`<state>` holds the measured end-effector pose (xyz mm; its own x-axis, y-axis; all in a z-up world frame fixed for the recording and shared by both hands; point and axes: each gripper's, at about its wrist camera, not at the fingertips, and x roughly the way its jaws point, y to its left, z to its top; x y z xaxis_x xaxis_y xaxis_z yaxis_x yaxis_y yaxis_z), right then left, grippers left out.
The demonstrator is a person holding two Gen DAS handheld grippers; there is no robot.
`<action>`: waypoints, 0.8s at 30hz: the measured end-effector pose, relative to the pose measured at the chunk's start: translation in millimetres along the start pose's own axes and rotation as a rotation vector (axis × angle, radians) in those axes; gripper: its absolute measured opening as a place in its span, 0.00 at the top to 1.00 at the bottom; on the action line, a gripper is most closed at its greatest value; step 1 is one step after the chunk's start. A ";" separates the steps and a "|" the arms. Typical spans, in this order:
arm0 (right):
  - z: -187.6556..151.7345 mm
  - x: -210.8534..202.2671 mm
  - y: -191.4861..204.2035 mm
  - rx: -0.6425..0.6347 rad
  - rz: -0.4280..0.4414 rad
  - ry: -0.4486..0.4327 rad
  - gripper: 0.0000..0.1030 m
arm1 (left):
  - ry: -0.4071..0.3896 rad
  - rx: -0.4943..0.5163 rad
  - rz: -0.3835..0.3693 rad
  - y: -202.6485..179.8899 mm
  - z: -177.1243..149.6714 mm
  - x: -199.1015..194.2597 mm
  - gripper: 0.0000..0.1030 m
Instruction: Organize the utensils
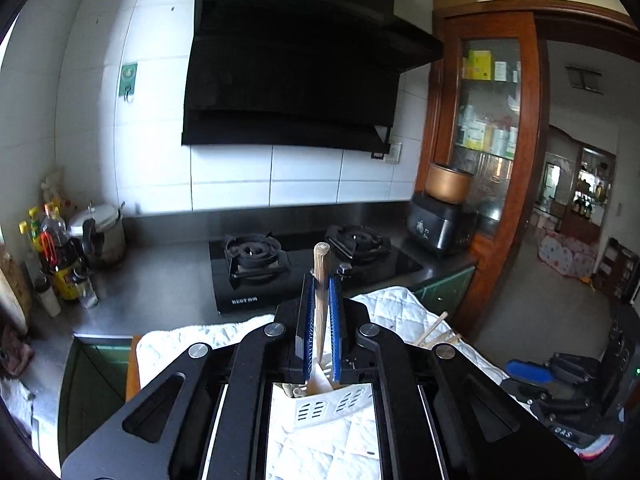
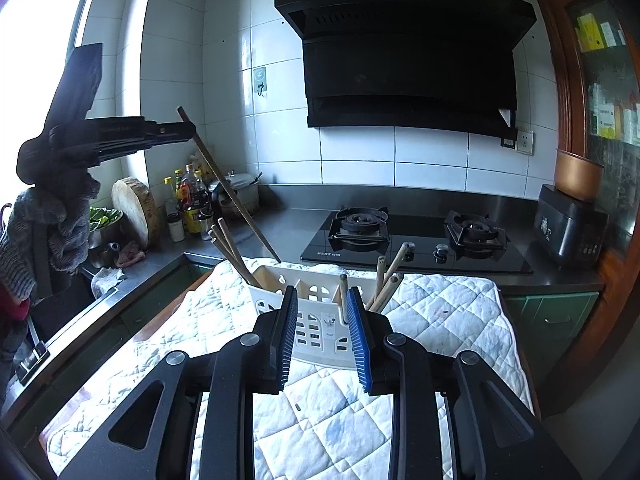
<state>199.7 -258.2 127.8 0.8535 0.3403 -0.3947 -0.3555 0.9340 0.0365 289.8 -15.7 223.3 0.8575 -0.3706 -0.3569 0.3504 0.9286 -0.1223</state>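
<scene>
My left gripper (image 1: 321, 280) is shut on a wooden chopstick (image 1: 321, 304) and holds it upright above the white slotted utensil holder (image 1: 332, 400). In the right wrist view the left gripper (image 2: 188, 128) is up at the left with the chopstick (image 2: 228, 184) slanting down toward the holder (image 2: 316, 320). Several wooden chopsticks (image 2: 230, 248) stand in the holder's left compartment and several more chopsticks (image 2: 386, 276) in its right one. My right gripper (image 2: 322, 300) is open and empty just in front of the holder.
The holder stands on a white quilted cloth (image 2: 320, 400). Behind are a black gas hob (image 2: 412, 240), a range hood (image 2: 408, 60), bottles (image 2: 192, 204), a round wooden board (image 2: 134, 210) and a black cooker (image 2: 568, 228). More chopsticks (image 1: 436, 332) lie on the cloth's right.
</scene>
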 end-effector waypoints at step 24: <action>-41.0 -9.8 16.7 -0.004 -0.037 0.036 0.35 | 0.097 -0.052 0.026 3.6 -73.1 2.6 0.57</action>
<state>169.8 -250.5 94.6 0.8517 0.3011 -0.4289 -0.3253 0.9455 0.0179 265.8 -11.8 154.3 0.8245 -0.3451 -0.4484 0.3064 0.9385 -0.1590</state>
